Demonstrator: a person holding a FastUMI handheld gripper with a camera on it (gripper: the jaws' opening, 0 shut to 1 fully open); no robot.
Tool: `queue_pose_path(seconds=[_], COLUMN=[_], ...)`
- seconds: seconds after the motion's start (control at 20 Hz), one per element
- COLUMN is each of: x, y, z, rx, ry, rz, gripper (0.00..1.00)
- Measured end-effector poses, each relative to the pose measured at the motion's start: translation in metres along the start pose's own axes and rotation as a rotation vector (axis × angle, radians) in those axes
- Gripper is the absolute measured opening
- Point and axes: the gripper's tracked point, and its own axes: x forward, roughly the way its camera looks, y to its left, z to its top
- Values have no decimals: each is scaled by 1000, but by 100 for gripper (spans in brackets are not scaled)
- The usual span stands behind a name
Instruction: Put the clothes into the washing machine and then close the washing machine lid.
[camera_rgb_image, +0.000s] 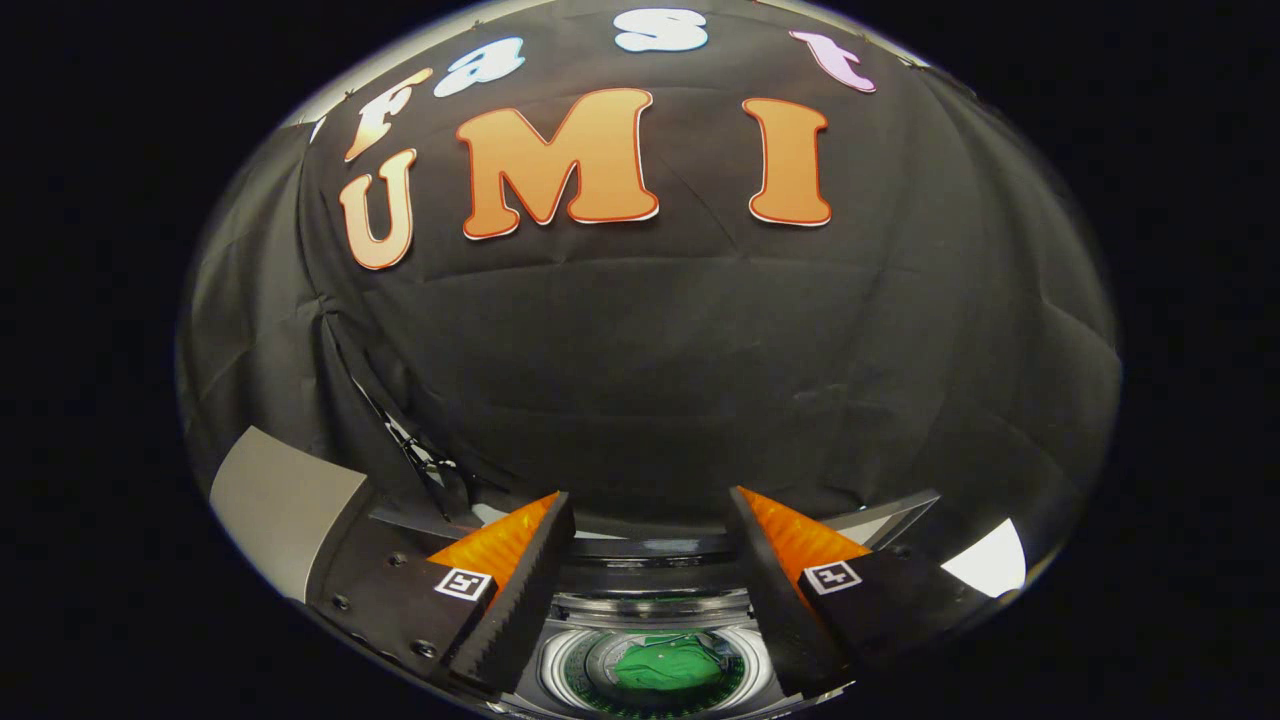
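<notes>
My gripper (650, 505) is open, with nothing between its fingers, held above the washing machine. Low down between the fingers I see the machine's round drum opening (560, 668), and a green cloth (668, 667) lies inside the drum. The far rim of the machine's top (650, 548) runs across between the fingertips. The lid I cannot make out for certain.
A grey panel (275, 510) stands left of the fingers, beside the machine. A white patch (990, 560) shows on the right past the right finger. The black cloth wall (700, 350) hangs close behind the machine.
</notes>
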Motion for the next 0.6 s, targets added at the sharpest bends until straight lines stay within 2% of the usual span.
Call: queue_pose_path(seconds=[0.6], x=[-34], y=[2], z=[-19], rx=[-11], ry=[-16], rz=[-2], gripper=[98])
